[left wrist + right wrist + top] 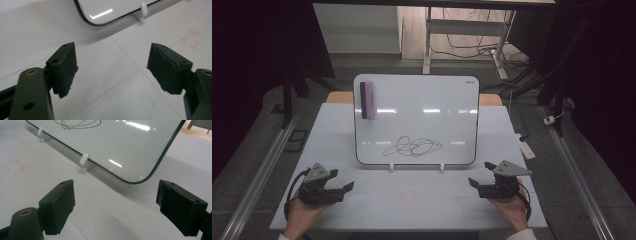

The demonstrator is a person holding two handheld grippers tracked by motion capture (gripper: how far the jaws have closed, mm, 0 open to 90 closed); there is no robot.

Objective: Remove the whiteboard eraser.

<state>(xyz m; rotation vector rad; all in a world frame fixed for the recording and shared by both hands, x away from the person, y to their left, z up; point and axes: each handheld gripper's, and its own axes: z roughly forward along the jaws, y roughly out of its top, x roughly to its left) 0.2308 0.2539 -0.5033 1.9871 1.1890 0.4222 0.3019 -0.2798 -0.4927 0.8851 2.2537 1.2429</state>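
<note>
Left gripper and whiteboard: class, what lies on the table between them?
Nothing: in the high view, bare white table separates the left gripper from the whiteboard; the left gripper view agrees.

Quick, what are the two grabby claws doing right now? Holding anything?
Left gripper: open, holding nothing, above the table.
Right gripper: open, holding nothing, near the whiteboard.

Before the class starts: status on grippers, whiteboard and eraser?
Left gripper and right gripper open, empty. Eraser on whiteboard, scribble unwiped. Nothing between.
</note>
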